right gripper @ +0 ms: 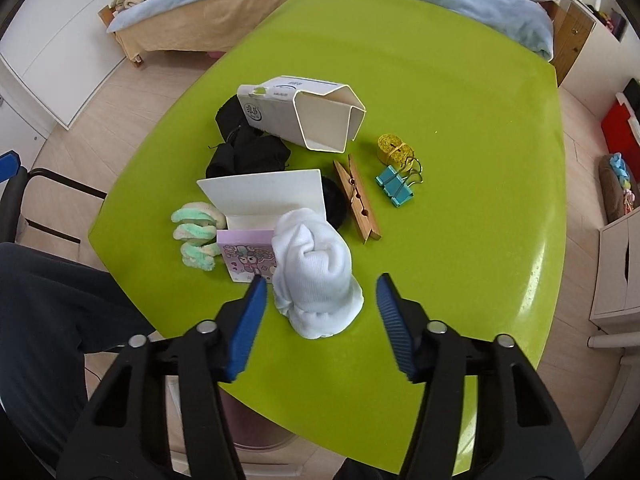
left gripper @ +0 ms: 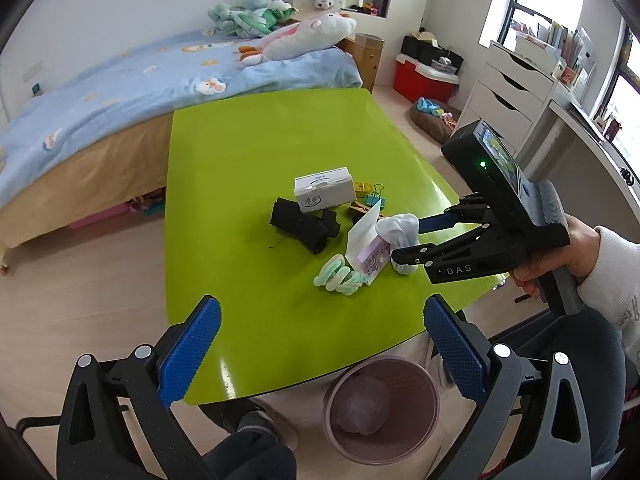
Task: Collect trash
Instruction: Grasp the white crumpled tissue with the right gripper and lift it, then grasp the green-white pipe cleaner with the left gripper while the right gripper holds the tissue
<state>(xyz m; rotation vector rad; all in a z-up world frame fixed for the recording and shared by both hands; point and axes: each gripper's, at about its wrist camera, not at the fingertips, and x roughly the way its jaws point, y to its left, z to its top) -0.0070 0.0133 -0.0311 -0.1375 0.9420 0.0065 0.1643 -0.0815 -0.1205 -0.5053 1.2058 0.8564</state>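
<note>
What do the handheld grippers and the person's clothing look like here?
Both grippers, left and right, are black plastic with blue textured pads and silver pivot bolts. The right one bears white "DAS" lettering, a small screen and a green light. The right hand emerges from a white sleeve.

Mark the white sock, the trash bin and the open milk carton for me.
white sock [right gripper: 316,276], right wrist view, on its rolled middle.
trash bin [left gripper: 416,436], left wrist view, on its right rim.
milk carton [right gripper: 324,124], right wrist view, on its inner wall.

My left camera looks across the green table [left gripper: 248,152] from its near edge — my right hangs steeply, close above the same clutter.
</note>
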